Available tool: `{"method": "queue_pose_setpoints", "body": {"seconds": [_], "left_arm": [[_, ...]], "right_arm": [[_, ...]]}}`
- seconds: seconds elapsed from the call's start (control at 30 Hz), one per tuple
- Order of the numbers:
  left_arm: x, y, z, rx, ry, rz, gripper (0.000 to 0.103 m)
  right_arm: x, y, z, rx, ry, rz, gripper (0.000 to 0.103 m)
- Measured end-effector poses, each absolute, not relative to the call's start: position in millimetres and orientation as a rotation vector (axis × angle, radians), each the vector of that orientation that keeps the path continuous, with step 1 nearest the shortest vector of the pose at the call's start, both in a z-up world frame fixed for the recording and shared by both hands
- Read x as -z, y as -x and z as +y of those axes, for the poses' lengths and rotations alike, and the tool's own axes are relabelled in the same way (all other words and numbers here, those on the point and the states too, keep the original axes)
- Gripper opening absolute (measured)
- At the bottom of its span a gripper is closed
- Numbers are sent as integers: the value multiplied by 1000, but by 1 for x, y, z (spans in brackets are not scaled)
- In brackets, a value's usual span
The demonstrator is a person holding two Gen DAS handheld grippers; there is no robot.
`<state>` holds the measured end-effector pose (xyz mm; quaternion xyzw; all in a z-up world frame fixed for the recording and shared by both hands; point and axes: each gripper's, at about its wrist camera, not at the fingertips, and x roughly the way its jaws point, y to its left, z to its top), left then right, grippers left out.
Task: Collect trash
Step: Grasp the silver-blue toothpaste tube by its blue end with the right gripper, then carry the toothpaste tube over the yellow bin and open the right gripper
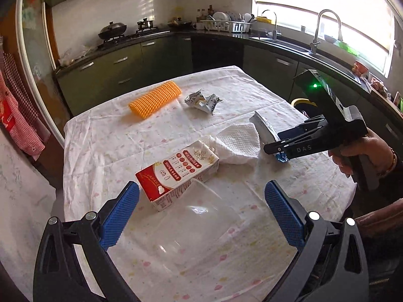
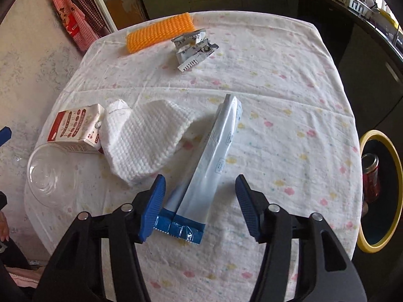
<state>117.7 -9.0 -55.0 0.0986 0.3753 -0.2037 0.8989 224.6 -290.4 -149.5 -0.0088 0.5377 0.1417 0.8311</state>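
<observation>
My left gripper (image 1: 201, 214) is open wide, low over a clear plastic bowl (image 1: 196, 216) lying upside down on the tablecloth; its blue pads (image 1: 121, 214) stand clear of the bowl on both sides. A red-and-white carton (image 1: 176, 173) lies on its side against the bowl. My right gripper (image 2: 200, 209) is open astride the blue end of a long white-and-blue packet (image 2: 211, 156). Its left pad is next to the packet's edge and its right pad is apart from it. A white paper towel (image 2: 143, 141) lies crumpled between carton and packet. A crumpled wrapper (image 2: 194, 47) lies farther back.
An orange ridged roll (image 2: 158, 31) lies at the far edge of the cloth-covered table (image 2: 277, 100). A yellow-rimmed bin (image 2: 377, 133) stands beside the table on the right with a red can (image 2: 371, 176) inside. Kitchen cabinets and a sink counter surround the table.
</observation>
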Motion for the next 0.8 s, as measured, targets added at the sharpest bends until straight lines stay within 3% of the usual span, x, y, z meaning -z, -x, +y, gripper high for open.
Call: {"method": "queue_pose_setpoints", "body": {"seconds": [0.1,0.2,0.5,0.8], "left_arm": [[62,-118,-8,431,-199,791,98],[67,-117,-9,433,-207,799,98],[62,-112,-22,457,-226,782,98],[60,-105,-49,505,-290,765,98]], "right_arm": [[149,-223,-288,-289,32,1129,27],[144,-217,-288,-290,39,1107,24],[116,-188,-323,-280,-40,1016,23],[104,-179,-438,-45,-184,952,24]]}}
